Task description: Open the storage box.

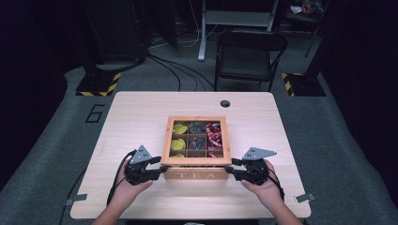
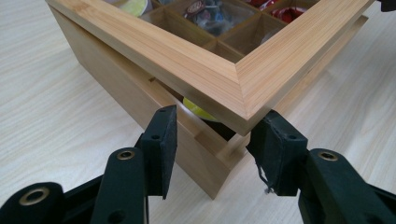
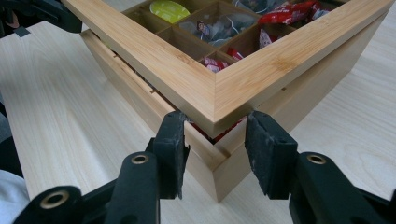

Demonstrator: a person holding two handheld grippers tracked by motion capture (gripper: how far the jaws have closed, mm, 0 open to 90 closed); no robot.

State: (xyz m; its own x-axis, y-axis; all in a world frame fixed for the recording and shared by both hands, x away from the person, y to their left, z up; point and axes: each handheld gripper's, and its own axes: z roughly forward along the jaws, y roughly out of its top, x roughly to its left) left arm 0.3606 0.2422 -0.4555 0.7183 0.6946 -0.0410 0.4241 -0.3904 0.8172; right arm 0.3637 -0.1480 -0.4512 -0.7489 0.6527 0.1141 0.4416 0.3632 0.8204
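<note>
A square bamboo tea box [image 1: 196, 174] with "TEA" on its front wall stands near the front-middle of the pale wooden table [image 1: 136, 112], well clear of every table edge. Its glass-paned bamboo-framed lid [image 1: 196, 160] is raised a little at the front, leaving a gap above the front wall, and through the pane show yellow, dark and red tea packets in their compartments.

The left gripper [image 1: 159, 169] sits at the box's front left corner. In the left gripper view its jaws are spread on either side of that lid corner [image 2: 243, 100]; the right pad [image 2: 275, 149] lies close under the lid's edge, though I cannot tell for sure whether it touches, and the left pad [image 2: 161, 149] stands apart from the wood.

The right gripper [image 1: 233, 169] sits at the front right corner. In the right gripper view its jaws straddle the lid corner [image 3: 215, 109], both pads just beside the raised edge, seemingly not pressing it.

Bare tabletop lies to the left, right and behind the box; a round cable hole [image 1: 225, 103] sits near the far edge. A narrower strip of table runs between the box front and the near edge, where both hands rest.
</note>
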